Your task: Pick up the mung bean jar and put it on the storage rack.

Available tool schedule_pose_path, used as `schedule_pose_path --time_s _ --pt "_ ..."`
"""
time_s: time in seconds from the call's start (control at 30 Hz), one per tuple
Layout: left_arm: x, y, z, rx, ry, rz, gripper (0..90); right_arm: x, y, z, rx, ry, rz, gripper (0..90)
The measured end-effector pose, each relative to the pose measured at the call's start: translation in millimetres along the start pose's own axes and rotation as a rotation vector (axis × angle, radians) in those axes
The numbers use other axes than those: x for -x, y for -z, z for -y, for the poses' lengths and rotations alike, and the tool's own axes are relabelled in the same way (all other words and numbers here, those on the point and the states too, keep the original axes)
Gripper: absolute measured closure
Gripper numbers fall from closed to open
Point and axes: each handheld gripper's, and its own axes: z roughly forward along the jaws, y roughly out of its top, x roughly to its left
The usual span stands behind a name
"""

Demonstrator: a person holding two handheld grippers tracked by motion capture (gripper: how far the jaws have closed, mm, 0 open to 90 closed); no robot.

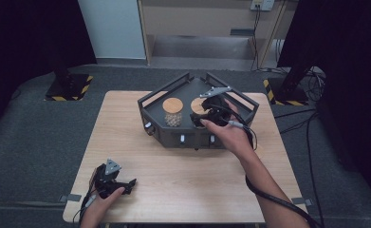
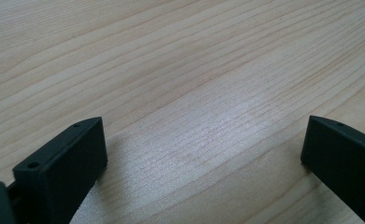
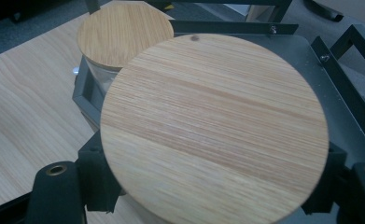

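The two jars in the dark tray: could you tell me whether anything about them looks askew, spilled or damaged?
Nothing stands out. Both jars stand upright in the dark tray, wooden lids flat: the left jar and the right jar, which the right tool grips. No spill shows.

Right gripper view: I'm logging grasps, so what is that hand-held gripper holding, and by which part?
The right hand-held gripper is clamped on the nearer jar just beneath its round wooden lid, one jaw on each side.

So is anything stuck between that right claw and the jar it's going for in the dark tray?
No. The right gripper already has its jaws on either side of the near jar, under its wooden lid. The other jar stands beside it in the tray, not in between.
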Motion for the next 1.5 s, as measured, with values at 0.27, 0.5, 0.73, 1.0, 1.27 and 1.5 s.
schedule_pose_path --time_s 0.27,0.5,0.73,1.0,1.27,1.5 --pt "-0.1 0.0 0.0 0.000 0.000 0.000 0.0 6.8 -8.8 -5.9 -0.004 -0.002 0.004 25.5" --pt "-0.2 0.0 -0.1 0.000 -0.001 0.001 0.0 10.3 -17.6 -7.5 -0.013 -0.012 0.004 25.5" --pt "-0.5 -0.2 0.0 0.001 -0.001 0.002 0.0 13.2 -26.7 -6.8 -0.025 -0.029 0.008 25.5" --pt "-0.7 -0.2 -0.1 0.000 -0.002 0.003 0.0 17.3 -37.3 -4.4 -0.037 -0.048 0.014 25.5" --pt "-1.0 -0.2 -0.2 0.000 -0.003 0.004 0.0 19.3 -43.4 -1.6 -0.041 -0.061 0.012 25.5" --pt "-1.3 -0.2 -0.5 -0.001 -0.005 0.005 0.0 21.6 -48.5 1.6 -0.049 -0.074 0.015 25.5"
